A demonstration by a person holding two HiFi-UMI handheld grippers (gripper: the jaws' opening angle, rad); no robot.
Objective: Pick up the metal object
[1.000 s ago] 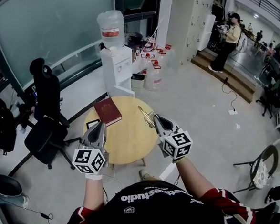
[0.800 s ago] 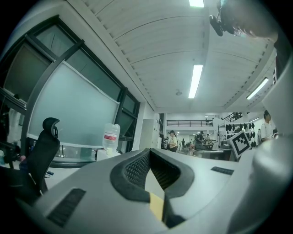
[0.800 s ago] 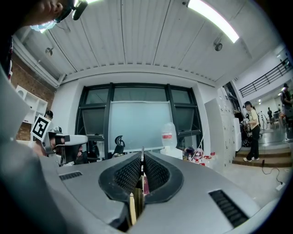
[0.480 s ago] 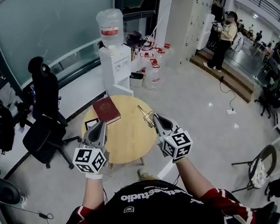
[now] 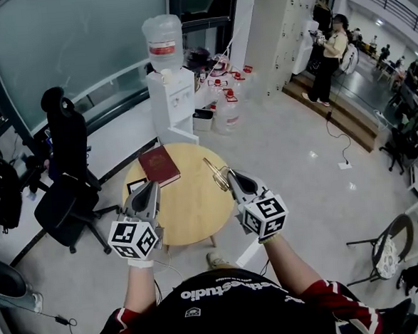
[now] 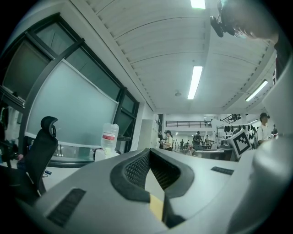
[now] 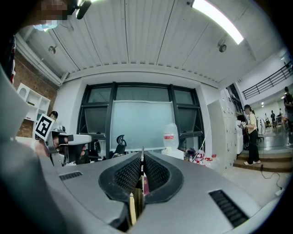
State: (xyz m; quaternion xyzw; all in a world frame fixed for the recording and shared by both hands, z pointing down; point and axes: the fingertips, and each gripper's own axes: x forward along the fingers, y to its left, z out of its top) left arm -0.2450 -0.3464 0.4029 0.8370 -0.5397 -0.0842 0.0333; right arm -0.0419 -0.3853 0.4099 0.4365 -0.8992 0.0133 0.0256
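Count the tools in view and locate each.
2. The left tool hangs over the left edge of the table; the right tool, over its right edge, grips the metal object. None looks hidden.

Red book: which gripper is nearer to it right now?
Left. The left gripper sits just below the red book in the head view; the right gripper, holding the metal object, is farther right.
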